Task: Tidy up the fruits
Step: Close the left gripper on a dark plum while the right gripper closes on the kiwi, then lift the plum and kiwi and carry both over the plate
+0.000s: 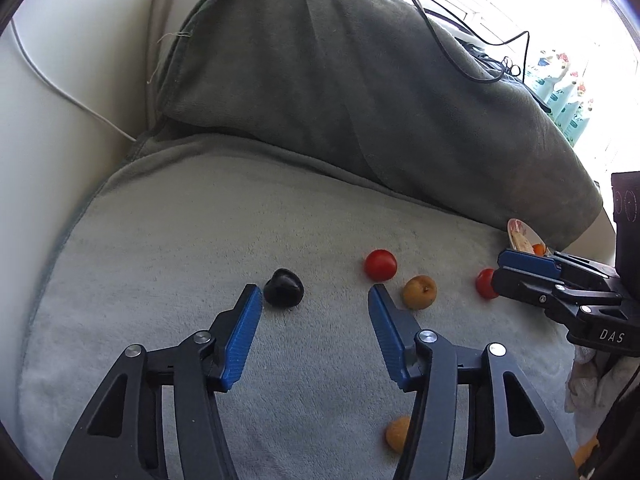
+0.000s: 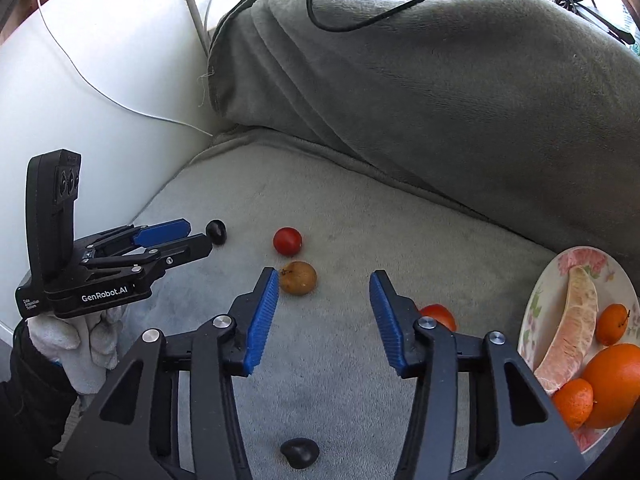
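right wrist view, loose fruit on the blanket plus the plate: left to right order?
Dark fruit by the left tool → red tomato → brownish-yellow fruit → second red tomato, half hidden behind the right tool's finger → plate. Left out: the near dark fruit at the bottom, which overlaps those in the middle.

My tongs (image 1: 316, 296) are black with ribbed blue pads (image 1: 240, 340) and silver screws. White lettering marks them. My glove (image 2: 80, 344) is white, sleeve (image 2: 28, 392) black.

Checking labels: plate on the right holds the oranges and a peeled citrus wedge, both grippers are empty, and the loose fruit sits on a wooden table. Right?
One error: the loose fruit, such as the tomato, lies on a grey blanket, not a wooden table. The right wrist view shows it. The plate contents and empty left gripper and right gripper are correct.
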### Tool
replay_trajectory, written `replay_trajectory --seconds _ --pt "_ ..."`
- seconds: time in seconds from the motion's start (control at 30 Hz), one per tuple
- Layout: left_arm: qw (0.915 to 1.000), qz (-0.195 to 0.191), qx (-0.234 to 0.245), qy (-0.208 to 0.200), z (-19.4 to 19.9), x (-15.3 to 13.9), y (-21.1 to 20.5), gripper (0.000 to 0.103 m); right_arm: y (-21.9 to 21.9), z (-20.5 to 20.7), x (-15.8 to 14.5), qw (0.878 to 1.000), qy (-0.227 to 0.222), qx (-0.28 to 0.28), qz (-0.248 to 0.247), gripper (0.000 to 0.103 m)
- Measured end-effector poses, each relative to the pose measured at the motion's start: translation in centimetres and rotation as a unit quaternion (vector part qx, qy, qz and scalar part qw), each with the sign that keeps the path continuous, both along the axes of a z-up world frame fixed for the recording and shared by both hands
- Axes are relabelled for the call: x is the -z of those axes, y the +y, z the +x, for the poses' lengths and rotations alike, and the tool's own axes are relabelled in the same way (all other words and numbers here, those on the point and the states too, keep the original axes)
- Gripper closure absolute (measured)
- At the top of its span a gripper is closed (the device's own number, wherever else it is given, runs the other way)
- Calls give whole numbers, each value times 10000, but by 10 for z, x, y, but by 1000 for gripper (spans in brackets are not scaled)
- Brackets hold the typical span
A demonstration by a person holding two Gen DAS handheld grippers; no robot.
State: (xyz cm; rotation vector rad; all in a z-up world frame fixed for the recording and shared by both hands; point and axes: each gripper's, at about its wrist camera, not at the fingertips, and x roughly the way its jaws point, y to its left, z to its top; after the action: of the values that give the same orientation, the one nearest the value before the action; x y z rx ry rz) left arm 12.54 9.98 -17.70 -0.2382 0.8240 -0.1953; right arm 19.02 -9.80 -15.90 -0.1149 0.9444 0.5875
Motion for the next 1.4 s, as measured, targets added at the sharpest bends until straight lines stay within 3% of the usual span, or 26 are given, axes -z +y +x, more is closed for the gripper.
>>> replay_trajectory --seconds 0.43,0.57,0.8,1.0,1.4 --pt "9996 13 -19 268 18 17 3 60 35 4 26 9983 83 -358 -453 55" --pt "9995 46 -17 304 22 19 0 61 43 8 35 9976 146 -404 -550 65" --pt "9993 97 -47 356 32 21 -6 66 50 14 45 9970 186 -400 -631 66" --pt "9991 144 -122 373 34 23 -13 79 52 16 50 9968 212 -379 -671 71" --pt "9994 48 -157 315 22 21 1 80 37 8 42 9982 98 -252 -541 72"
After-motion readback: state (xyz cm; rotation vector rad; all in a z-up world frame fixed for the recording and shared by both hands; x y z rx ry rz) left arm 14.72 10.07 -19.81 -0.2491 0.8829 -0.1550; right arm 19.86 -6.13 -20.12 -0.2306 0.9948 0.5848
